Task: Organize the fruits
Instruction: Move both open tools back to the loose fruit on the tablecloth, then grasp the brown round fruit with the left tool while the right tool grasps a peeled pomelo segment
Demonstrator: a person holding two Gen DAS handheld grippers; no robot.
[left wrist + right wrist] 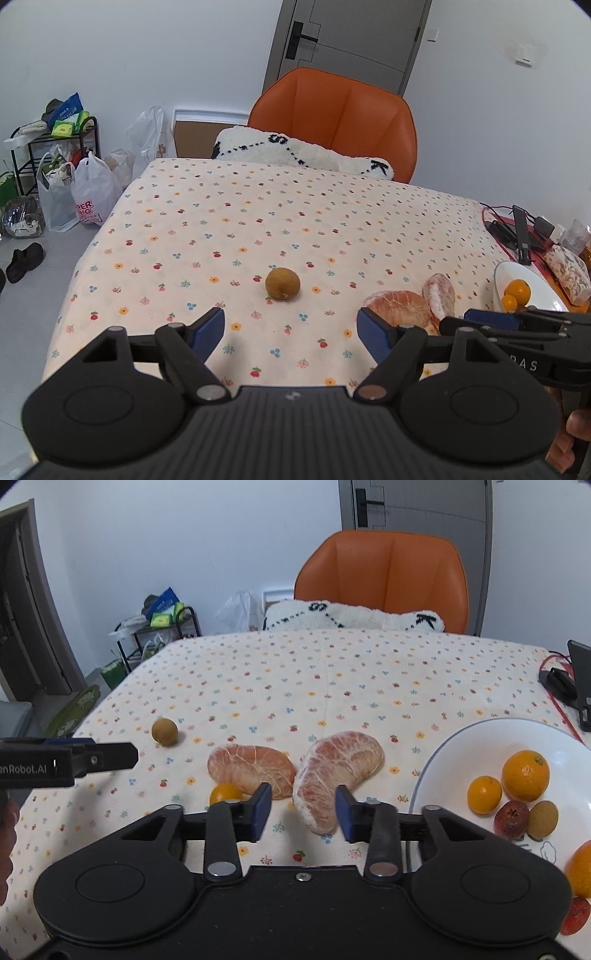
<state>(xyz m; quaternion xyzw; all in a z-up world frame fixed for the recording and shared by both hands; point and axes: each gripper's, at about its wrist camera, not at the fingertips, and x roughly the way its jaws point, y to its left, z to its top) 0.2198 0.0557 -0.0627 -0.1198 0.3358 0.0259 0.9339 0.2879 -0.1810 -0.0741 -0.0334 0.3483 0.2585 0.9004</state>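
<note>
Both grippers are wide open and hold nothing. The left gripper [290, 334], marked "enRobot.AI", faces the kiwi [282, 283] on the tablecloth [221, 229]. The right gripper [302, 809] straddles a peeled pomelo segment [332, 771] beside the white plate [443, 760] of oranges [525, 774].

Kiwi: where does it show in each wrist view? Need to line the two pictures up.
Left wrist: kiwi sits near the centre, on the tablecloth straight ahead of the open left claw.
Right wrist: kiwi lies at left of the picture, beyond the left claw's tip.
Shared landmark: the orange chair behind the table.
</note>
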